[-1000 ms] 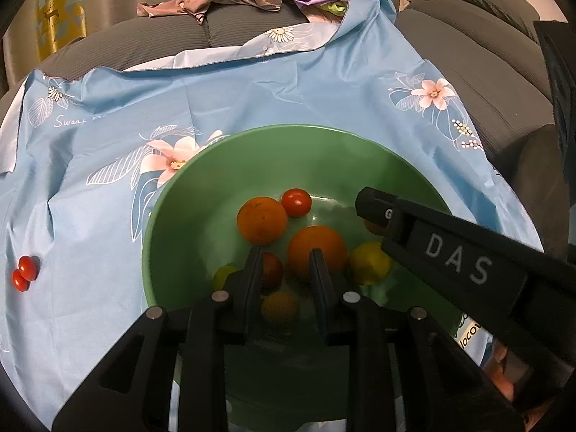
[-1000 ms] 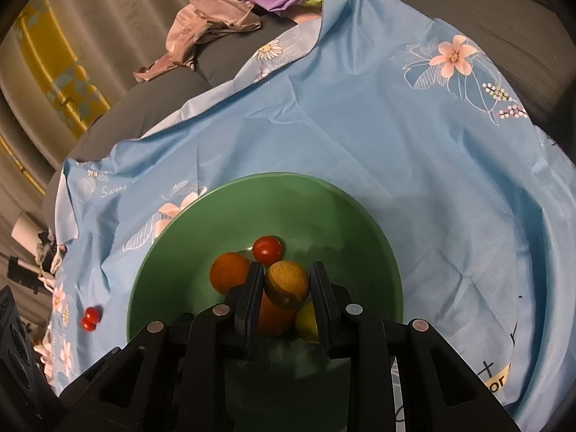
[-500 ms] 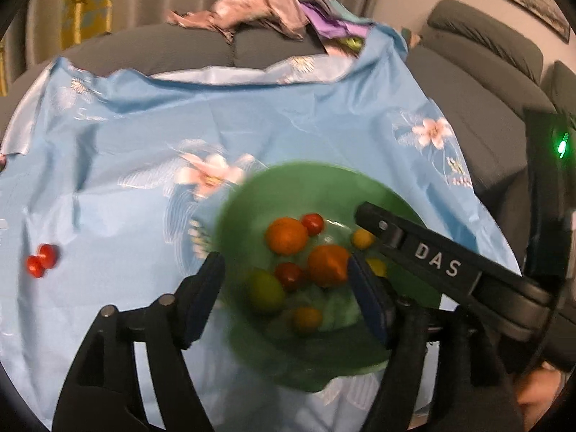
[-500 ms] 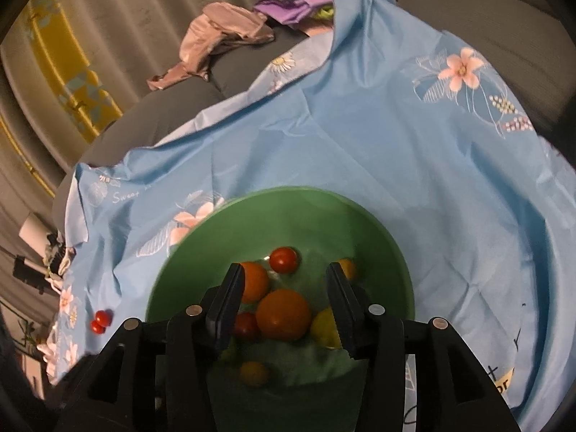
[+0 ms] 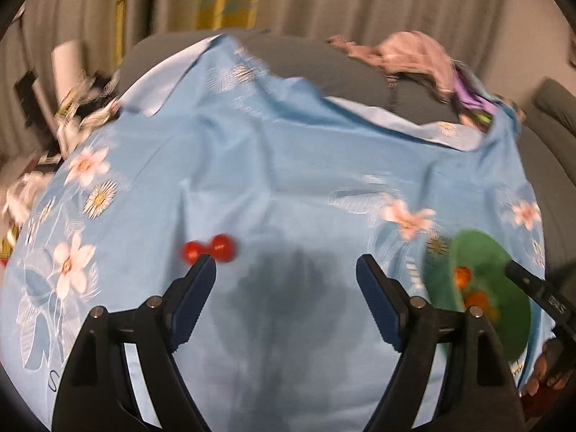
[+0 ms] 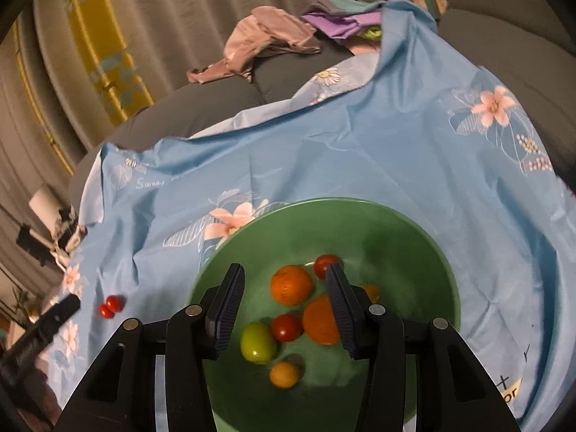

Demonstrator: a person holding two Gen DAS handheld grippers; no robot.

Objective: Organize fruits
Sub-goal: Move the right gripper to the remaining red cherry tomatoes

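A green bowl (image 6: 414, 226) on the blue flowered cloth holds several fruits: two oranges (image 6: 291, 285), red tomatoes (image 6: 286, 327), a green fruit (image 6: 257, 342) and a small yellow-orange fruit (image 6: 284, 374). My right gripper (image 6: 284, 306) hangs over the bowl, jaws apart, nothing gripped. Two red cherry tomatoes (image 5: 208, 248) (image 6: 111, 304) lie together on the cloth left of the bowl. My left gripper (image 5: 286, 270) hovers over the cloth, jaws opening wide and empty; its left fingertip (image 5: 203, 270) is just below the pair. The bowl (image 5: 504, 327) sits at the right edge of the left wrist view.
The blue cloth (image 5: 270, 165) drapes a grey sofa (image 6: 201, 104). Crumpled pink and purple clothes (image 6: 273, 36) lie on the sofa back. Curtains hang behind. Cluttered items (image 5: 68, 100) stand at the far left. The left gripper's body (image 6: 39, 327) shows at the left edge.
My left gripper opened, left the bowl and swung left over the cloth toward the two cherry tomatoes. My right gripper let go of the yellow-orange fruit, which now lies in the bowl.
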